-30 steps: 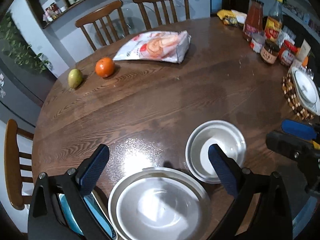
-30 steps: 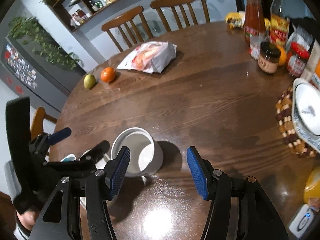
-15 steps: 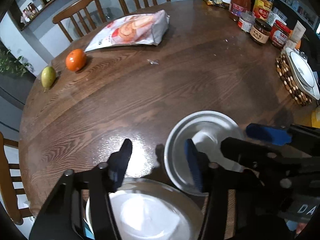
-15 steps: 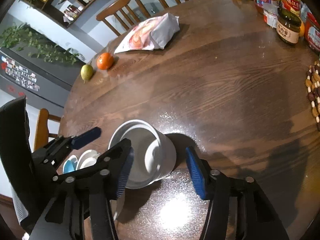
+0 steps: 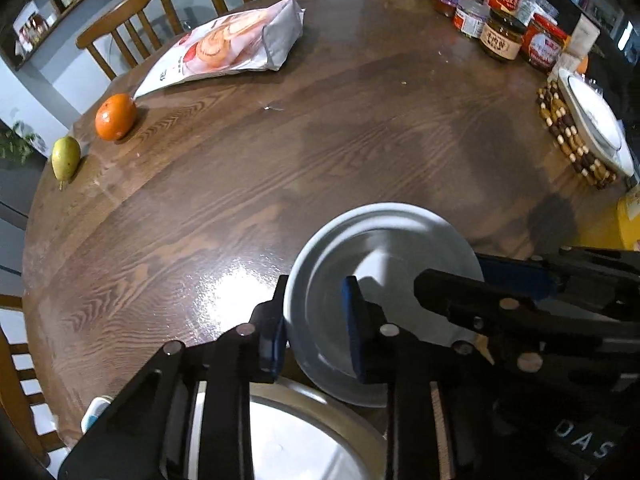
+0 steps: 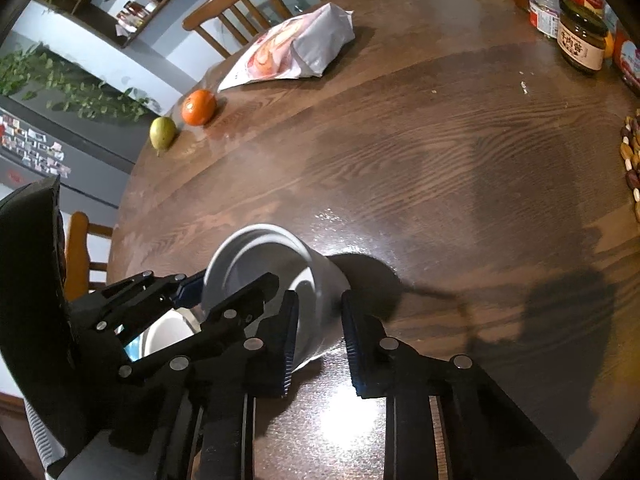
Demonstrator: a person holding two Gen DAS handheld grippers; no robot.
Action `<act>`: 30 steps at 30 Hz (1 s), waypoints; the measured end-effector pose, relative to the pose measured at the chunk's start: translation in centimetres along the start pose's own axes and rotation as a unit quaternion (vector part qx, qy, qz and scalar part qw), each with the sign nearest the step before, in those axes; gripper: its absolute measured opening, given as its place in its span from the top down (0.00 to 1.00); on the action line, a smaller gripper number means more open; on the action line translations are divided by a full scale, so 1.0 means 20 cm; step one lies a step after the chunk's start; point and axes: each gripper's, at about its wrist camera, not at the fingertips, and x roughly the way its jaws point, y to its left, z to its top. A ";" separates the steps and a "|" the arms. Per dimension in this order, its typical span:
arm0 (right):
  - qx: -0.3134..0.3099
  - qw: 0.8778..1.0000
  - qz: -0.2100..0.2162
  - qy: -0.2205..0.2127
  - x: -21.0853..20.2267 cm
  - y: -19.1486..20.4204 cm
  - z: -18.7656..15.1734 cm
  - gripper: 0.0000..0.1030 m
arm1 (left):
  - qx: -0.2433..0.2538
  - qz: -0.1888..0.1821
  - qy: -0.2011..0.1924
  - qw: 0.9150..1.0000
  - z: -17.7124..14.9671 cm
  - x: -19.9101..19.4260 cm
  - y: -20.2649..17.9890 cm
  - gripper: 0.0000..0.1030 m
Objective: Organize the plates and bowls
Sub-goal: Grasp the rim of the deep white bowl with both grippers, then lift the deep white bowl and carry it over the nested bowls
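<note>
Both grippers lower; "DAS" lettering (image 5: 582, 442)

Dim room, overhead glare on the table (image 5: 224, 292), dark tool shadows, fisheye-curved edges, blurred bowl (image 6: 272, 264).

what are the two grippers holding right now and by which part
Both are closing on the grey bowl: left gripper straddles its left rim wall, right gripper its right wall. Firm grip can't be confirmed.
</note>
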 end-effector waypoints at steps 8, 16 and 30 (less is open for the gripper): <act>0.001 1.000 -0.009 -0.015 0.00 0.00 -0.02 0.80 | 0.006 0.008 -0.002 1.000 -0.01 0.01 -0.01 0.79; 0.005 0.999 -0.014 -0.032 -0.03 0.01 -0.03 0.80 | 0.002 0.006 -0.012 1.000 0.00 -0.01 -0.01 0.81; 0.023 0.998 -0.021 -0.059 -0.12 -0.05 -0.09 0.81 | 0.019 -0.002 -0.031 0.999 0.01 -0.06 -0.13 0.81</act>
